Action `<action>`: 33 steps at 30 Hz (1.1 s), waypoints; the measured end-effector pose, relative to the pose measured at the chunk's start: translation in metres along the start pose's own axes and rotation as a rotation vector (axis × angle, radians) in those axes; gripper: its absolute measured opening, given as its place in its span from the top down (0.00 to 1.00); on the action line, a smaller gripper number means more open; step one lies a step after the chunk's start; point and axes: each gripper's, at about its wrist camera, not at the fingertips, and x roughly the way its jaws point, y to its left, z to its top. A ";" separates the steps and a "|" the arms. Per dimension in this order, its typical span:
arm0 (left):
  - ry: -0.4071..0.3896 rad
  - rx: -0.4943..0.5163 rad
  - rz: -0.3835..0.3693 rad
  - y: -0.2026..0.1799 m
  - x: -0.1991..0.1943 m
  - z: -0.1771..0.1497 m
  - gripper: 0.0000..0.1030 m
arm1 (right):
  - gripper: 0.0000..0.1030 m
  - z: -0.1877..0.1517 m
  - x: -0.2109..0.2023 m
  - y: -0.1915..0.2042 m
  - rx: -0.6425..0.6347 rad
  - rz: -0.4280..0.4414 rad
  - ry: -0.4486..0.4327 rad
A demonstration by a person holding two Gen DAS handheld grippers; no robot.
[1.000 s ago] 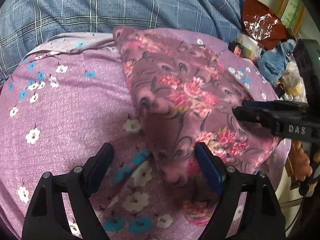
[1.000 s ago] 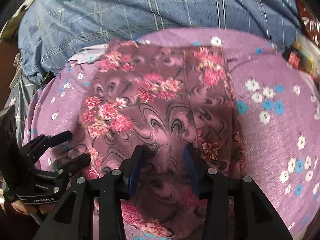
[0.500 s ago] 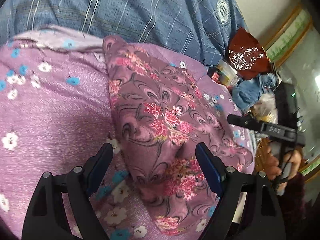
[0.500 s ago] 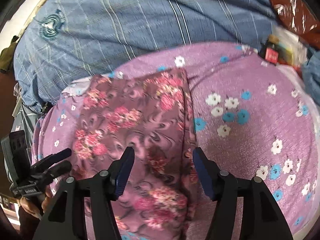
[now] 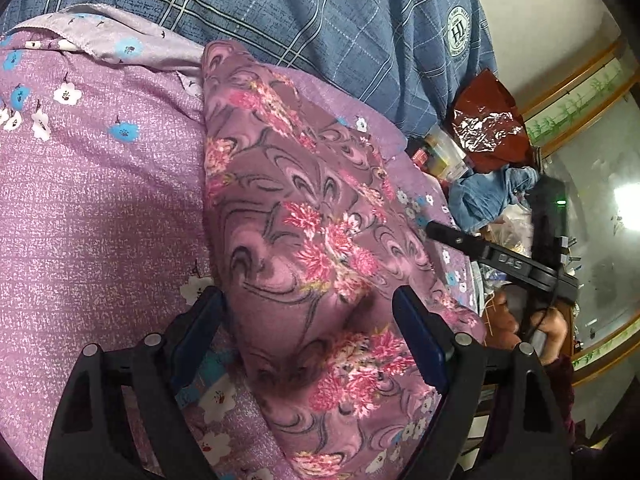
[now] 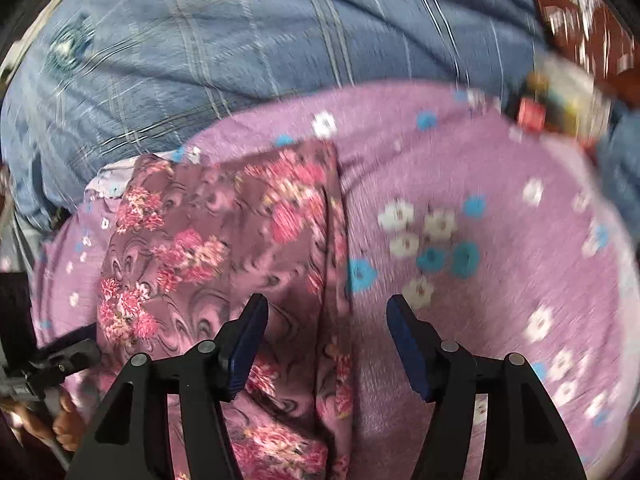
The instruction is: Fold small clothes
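Garment [image 5: 312, 240], folded to a long strip, lies on the purple flowered sheet [image 5: 100, 200], its long axis running from the grippers toward the person's blue shirt [image 5: 320, 12].
Left gripper [image 5: 308, 344] gapes wide astride the near end, holding nothing; right gripper [image 6: 324, 344], jaws just opened, straddles the strip's right edge, also empty. A careless pinch might snag the sheet or undo the fold.

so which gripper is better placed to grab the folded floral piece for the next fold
Left, probably. The left gripper hangs open right over the folded floral garment, cloth between its fingers. The right gripper, jaws just opened, straddles only the garment's right edge.
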 end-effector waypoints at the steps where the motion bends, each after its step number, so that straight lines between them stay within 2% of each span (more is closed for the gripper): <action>1: -0.003 0.000 0.003 -0.002 0.002 0.001 0.16 | 0.38 0.001 -0.005 0.007 -0.034 -0.033 -0.023; 6: -0.025 0.012 0.015 -0.006 0.002 0.004 0.16 | 0.38 0.001 -0.018 0.031 -0.158 -0.169 -0.100; 10: -0.029 0.015 0.024 -0.005 0.004 0.008 0.16 | 0.38 0.001 -0.022 0.038 -0.208 -0.218 -0.132; 27: -0.020 0.065 0.051 -0.012 0.019 0.014 0.16 | 0.38 0.002 -0.014 0.037 -0.241 -0.267 -0.155; 33: -0.025 0.043 0.036 -0.007 0.019 0.017 0.16 | 0.38 0.002 -0.012 0.036 -0.250 -0.273 -0.163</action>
